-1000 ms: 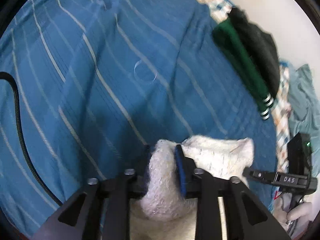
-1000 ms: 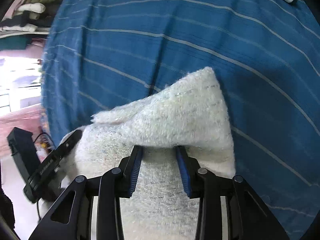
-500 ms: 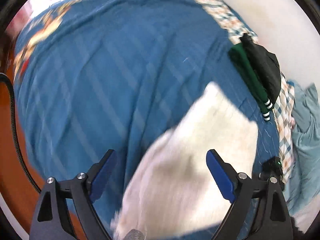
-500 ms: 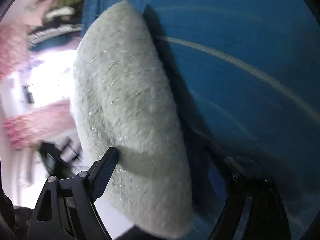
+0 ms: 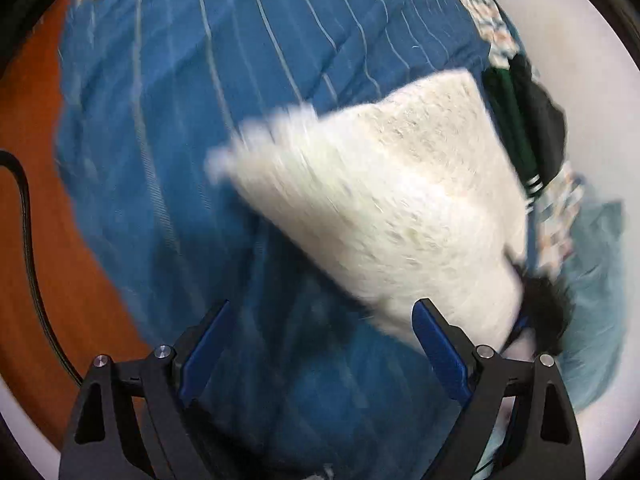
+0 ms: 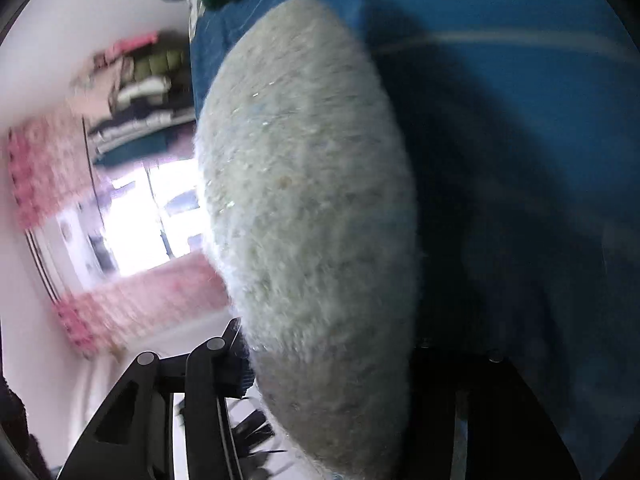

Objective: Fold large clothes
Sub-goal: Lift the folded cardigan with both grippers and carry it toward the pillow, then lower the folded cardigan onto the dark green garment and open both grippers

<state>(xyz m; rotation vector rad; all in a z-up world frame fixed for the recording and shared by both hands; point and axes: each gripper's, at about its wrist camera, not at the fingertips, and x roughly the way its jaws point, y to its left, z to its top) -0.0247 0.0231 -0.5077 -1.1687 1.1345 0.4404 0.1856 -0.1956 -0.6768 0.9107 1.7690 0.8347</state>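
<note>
A folded white fluffy garment [image 5: 392,200] is lifted above the blue striped bedspread [image 5: 192,120]. My left gripper [image 5: 320,344] is open and empty, pulled back in front of and below the garment. My right gripper [image 6: 328,360] is shut on the garment [image 6: 308,200]; the fabric fills the space between the fingers and hides the right finger. In the left wrist view the right gripper shows as a dark blur [image 5: 544,312] at the garment's right edge.
A green and black garment [image 5: 528,120] lies at the bed's far right by the white wall. A teal cloth [image 5: 596,280] and checked fabric [image 5: 560,208] lie right of it. An orange-brown floor [image 5: 48,240] borders the bed on the left. A black cable [image 5: 28,240] hangs there.
My left gripper let go of the white garment, opened wide and drew back. My right gripper closed on the garment, lifted it and swung it round toward the wall side.
</note>
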